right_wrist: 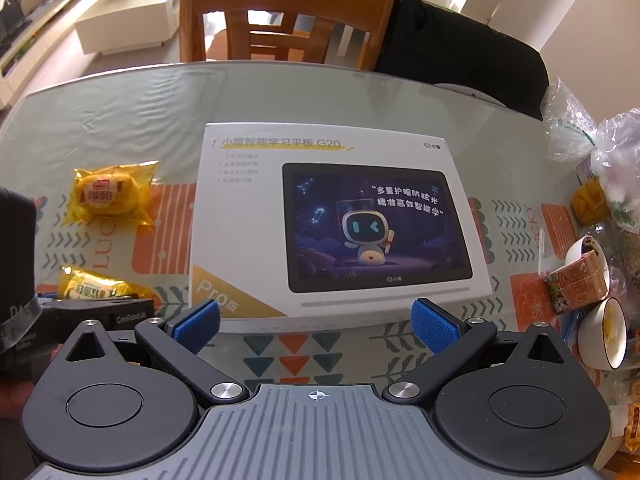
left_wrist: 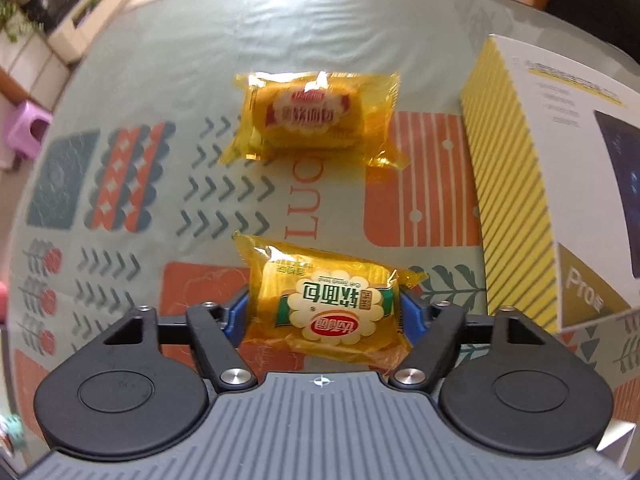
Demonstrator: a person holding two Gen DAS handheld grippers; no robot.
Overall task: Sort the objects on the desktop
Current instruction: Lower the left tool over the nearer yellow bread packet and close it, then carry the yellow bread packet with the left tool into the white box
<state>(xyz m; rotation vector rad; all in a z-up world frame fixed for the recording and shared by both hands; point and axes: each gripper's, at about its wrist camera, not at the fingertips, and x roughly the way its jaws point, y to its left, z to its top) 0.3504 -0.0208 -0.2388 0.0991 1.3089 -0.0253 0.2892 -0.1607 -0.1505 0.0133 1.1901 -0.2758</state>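
Left wrist view: left gripper [left_wrist: 324, 310] low over the table [left_wrist: 160, 60], blue pads [left_wrist: 410, 314] on either flank of the near bun [left_wrist: 326, 306].
Left gripper state: jaws closed in against the near bun's wrapper on both sides; pads touching it, wrapper slightly bulged between them.
Near bun: yellow wrapper, green and red label, print upside down to the camera; sits on the patterned cloth [left_wrist: 120, 184], whether lifted or resting cannot be told.
Far bun [left_wrist: 314, 118]: same yellow wrapper, red label; lies flat further out, well apart from the near bun, left of the box [left_wrist: 520, 184].
Box: white top, yellow-striped side, gold corner marked "Pro"; lies flat at the right of both buns.
Right wrist view: right gripper [right_wrist: 316, 326] hovers just short of the box's [right_wrist: 248, 216] near edge.
Right gripper state: jaws wide apart, nothing between the blue pads [right_wrist: 434, 326].
Box top: printed tablet screen with a small cartoon robot.
Buns from this side: far bun [right_wrist: 110, 194] left of the box; near bun [right_wrist: 94, 286] closer in, partly behind the left gripper's black body.
Right edge: bowls [right_wrist: 604, 338], a small carton [right_wrist: 576, 286], plastic bags [right_wrist: 592, 148], cluttered.
Beyond table: wooden chair [right_wrist: 280, 20].
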